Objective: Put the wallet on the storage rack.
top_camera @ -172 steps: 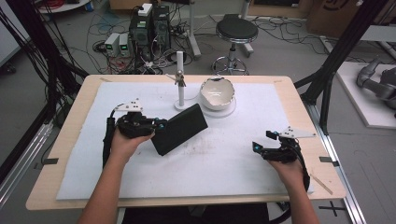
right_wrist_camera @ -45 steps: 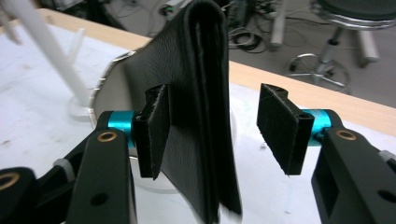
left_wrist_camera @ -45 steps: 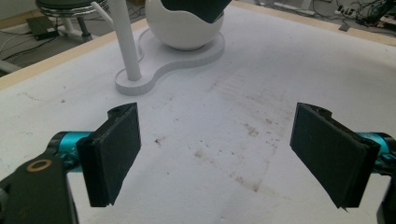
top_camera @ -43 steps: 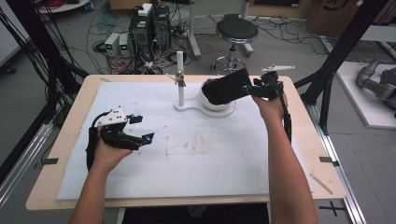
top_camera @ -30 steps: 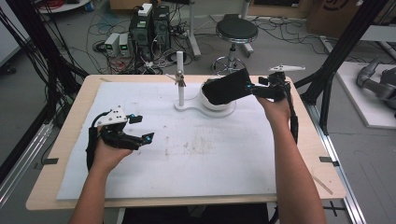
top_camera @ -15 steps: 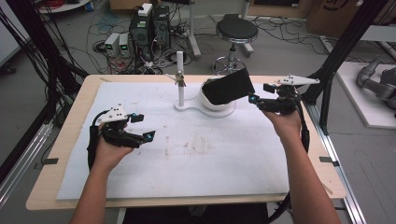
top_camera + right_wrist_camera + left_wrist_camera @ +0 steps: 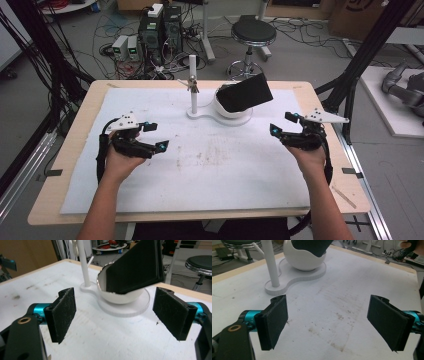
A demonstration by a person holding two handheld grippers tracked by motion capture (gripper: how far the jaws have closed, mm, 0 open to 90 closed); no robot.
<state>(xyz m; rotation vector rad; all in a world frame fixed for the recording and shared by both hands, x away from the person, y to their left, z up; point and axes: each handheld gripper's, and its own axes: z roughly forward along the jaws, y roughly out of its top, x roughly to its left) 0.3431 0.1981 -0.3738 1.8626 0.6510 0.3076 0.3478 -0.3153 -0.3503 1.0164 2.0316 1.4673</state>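
Observation:
A flat black case (image 7: 244,93) stands tilted in the white bowl (image 7: 233,109) at the table's back middle, its upper end leaning right; it also shows as the black case (image 7: 136,267) in the bowl (image 7: 122,298). My right gripper (image 7: 283,123) is open and holds nothing, low over the table to the right of the bowl. My left gripper (image 7: 155,135) is open over the left part of the white mat, a hand gripping it. In the left gripper view the pads (image 7: 274,320) stand wide apart, the bowl (image 7: 304,258) ahead.
The bowl sits on a white base (image 7: 218,115) with an upright white post (image 7: 192,82). A white mat (image 7: 215,160) covers the wooden table (image 7: 80,125). A stool (image 7: 253,35), computers and cables lie on the floor behind; black frame legs stand at both sides.
The right gripper let go of the black case in the bowl and drew back right and toward the near edge, now open. The left gripper stayed put.

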